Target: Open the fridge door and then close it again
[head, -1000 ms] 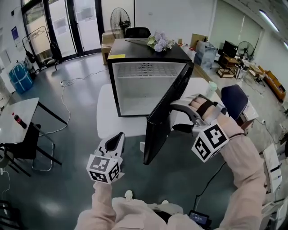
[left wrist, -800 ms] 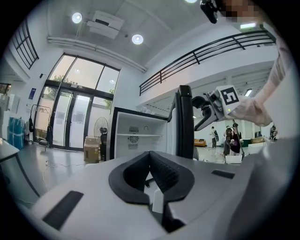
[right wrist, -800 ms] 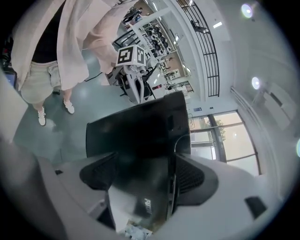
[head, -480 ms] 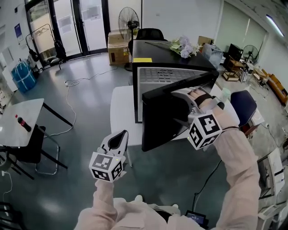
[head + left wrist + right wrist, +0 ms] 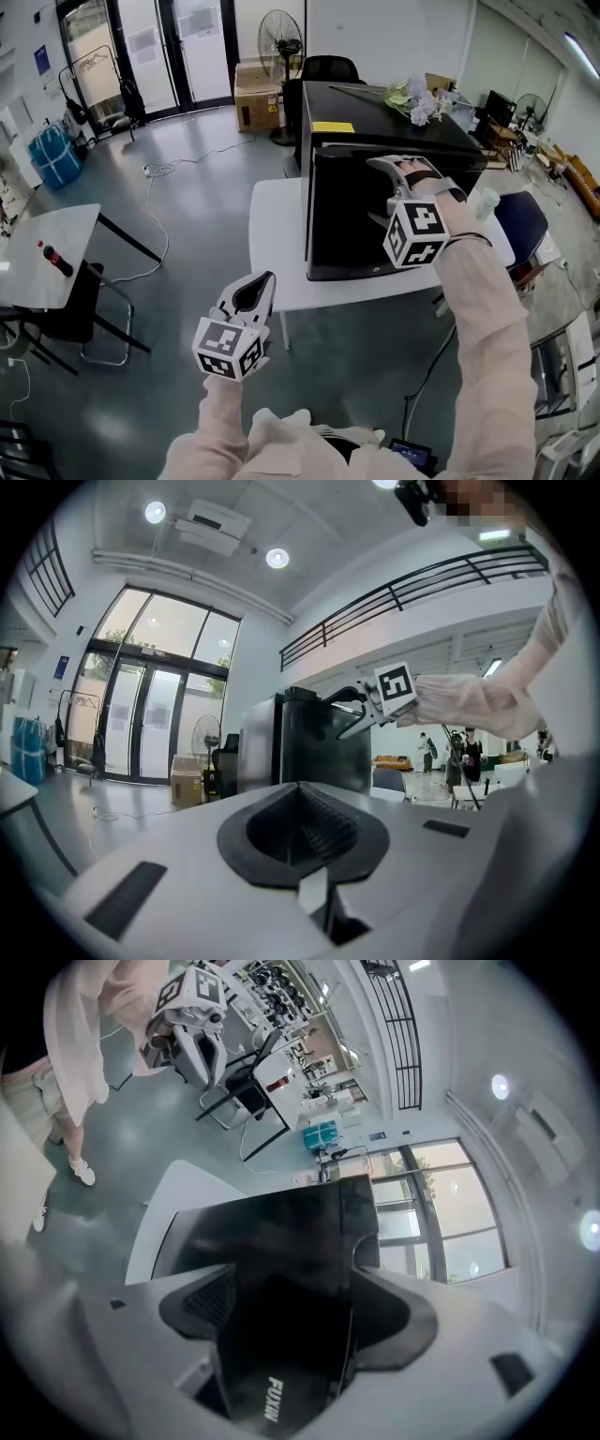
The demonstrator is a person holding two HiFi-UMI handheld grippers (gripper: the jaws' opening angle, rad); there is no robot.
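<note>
On the white tabletop (image 5: 272,234): fridge (image 5: 403,127) is sitting upright with its front facing me. Its black fridge door (image 5: 352,216) is lying flush against the cabinet, or very nearly.
Right tool (image 5: 377,167): I'm pinching the door's top edge, and the right gripper view is showing the black panel filling the gap between the jaws. I'm judging that edge thin enough to grip and steer the swing.
Left tool (image 5: 251,295): I'm holding it low, well apart from the fridge, jaws pressed together on nothing. It is sitting outside the door's arc.
Stage: I'm reading the closing as about done; a last press to seat the door is looking sensible.
</note>
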